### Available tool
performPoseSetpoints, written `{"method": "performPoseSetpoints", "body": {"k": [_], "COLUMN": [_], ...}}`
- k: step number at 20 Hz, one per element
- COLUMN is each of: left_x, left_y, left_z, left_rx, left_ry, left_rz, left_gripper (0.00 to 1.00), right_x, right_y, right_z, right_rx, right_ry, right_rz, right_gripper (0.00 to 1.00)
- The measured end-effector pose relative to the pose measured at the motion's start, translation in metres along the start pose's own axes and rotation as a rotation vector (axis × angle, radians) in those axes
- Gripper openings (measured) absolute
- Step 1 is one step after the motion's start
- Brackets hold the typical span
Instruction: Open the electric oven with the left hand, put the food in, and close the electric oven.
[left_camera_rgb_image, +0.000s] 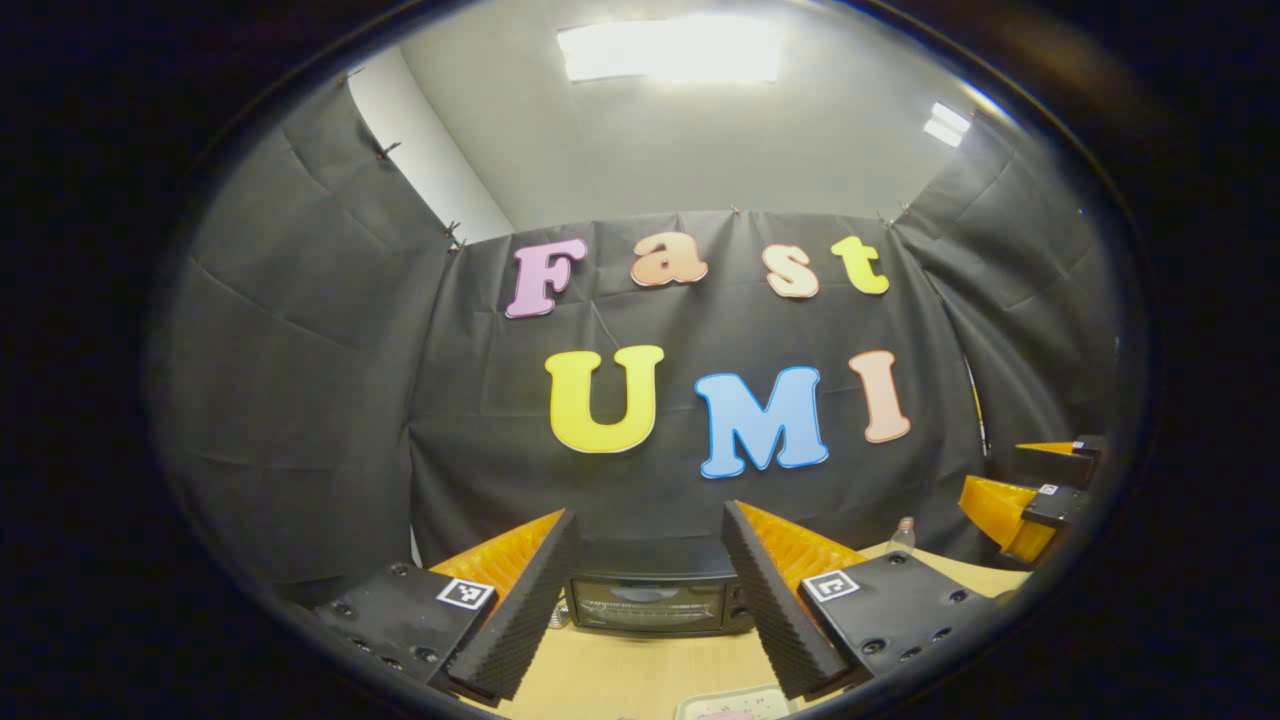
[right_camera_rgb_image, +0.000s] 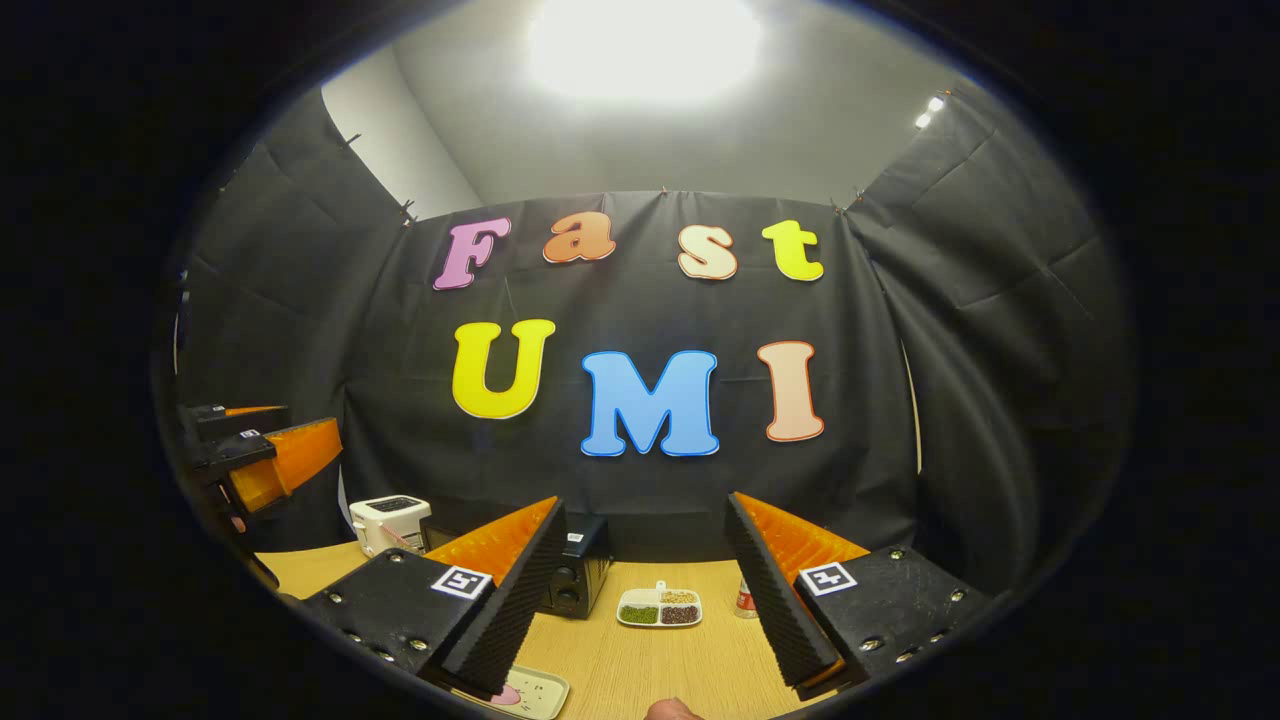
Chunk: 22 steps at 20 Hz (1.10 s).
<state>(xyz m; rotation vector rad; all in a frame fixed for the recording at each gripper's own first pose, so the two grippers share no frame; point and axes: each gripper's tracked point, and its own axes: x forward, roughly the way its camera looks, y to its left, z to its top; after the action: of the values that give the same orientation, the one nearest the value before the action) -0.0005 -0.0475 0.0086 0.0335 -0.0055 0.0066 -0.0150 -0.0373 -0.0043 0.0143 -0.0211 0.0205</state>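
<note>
- Facing the booth wall, the left gripper (left_camera_rgb_image: 648, 610) hangs above the wooden table (left_camera_rgb_image: 640, 670) with its fingers spread wide and nothing between them.
- Electric oven (left_camera_rgb_image: 655, 592): stands on the table straight ahead, framed by those fingers, door shut; its lower part and sides are hidden behind them.
- Right gripper (right_camera_rgb_image: 648, 600): fingers likewise spread and empty; the oven (right_camera_rgb_image: 580, 570) shows as a dark corner with knobs beside its left finger, the rest hidden.
- Divided white dish (right_camera_rgb_image: 659, 607): compartments hold green, tan and dark grains.
- Pale tray (right_camera_rgb_image: 530, 692): cut off at the bottom edge, something pink on it, too small to identify.
- White toaster (right_camera_rgb_image: 388, 522): at the table's far left.
- Small bottle (left_camera_rgb_image: 902, 535): label unreadable.
</note>
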Motion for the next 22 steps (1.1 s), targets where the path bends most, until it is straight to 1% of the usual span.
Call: {"method": "performPoseSetpoints", "body": {"k": [5,8,11,12,13,17,19,20,22], "left_x": [0.012,0.034,0.069,0.081,0.093,0.142,0.167,0.177,0.197], "left_y": [0.0,0.002,0.006,0.009,0.011,0.021,0.023,0.024,0.025], "left_z": [-0.003,-0.014,-0.027,-0.034,-0.041,-0.083,-0.104,-0.116,-0.137], "left_rx": [0.024,0.001,0.009,0.01,0.006,-0.023,-0.022,-0.015,-0.016], "left_ry": [0.019,0.042,0.05,0.054,0.062,0.114,0.138,0.15,0.177], "left_rz": [0.028,0.025,-0.001,-0.01,-0.019,-0.05,-0.072,-0.082,-0.106], "left_gripper": [1.0,0.9,0.9,1.0,0.9,0.96,0.96,1.0,1.0], "right_x": [-0.001,0.002,0.012,0.018,0.022,0.049,0.061,0.067,0.078], "right_y": [-0.002,0.0,0.002,0.004,0.007,0.02,0.026,0.026,0.03], "right_z": [-0.012,-0.008,-0.007,-0.011,-0.014,-0.014,-0.016,-0.019,-0.027], "right_rx": [0.021,0.041,0.047,0.047,0.051,0.041,0.039,0.033,0.023], "right_ry": [0.034,0.037,0.013,0.02,0.034,0.027,0.026,0.03,0.053], "right_rz": [0.053,0.065,0.04,0.025,0.015,-0.018,-0.04,-0.058,-0.079], "right_gripper": [0.96,0.96,0.96,0.96,0.96,0.96,0.96,0.96,0.96]}}
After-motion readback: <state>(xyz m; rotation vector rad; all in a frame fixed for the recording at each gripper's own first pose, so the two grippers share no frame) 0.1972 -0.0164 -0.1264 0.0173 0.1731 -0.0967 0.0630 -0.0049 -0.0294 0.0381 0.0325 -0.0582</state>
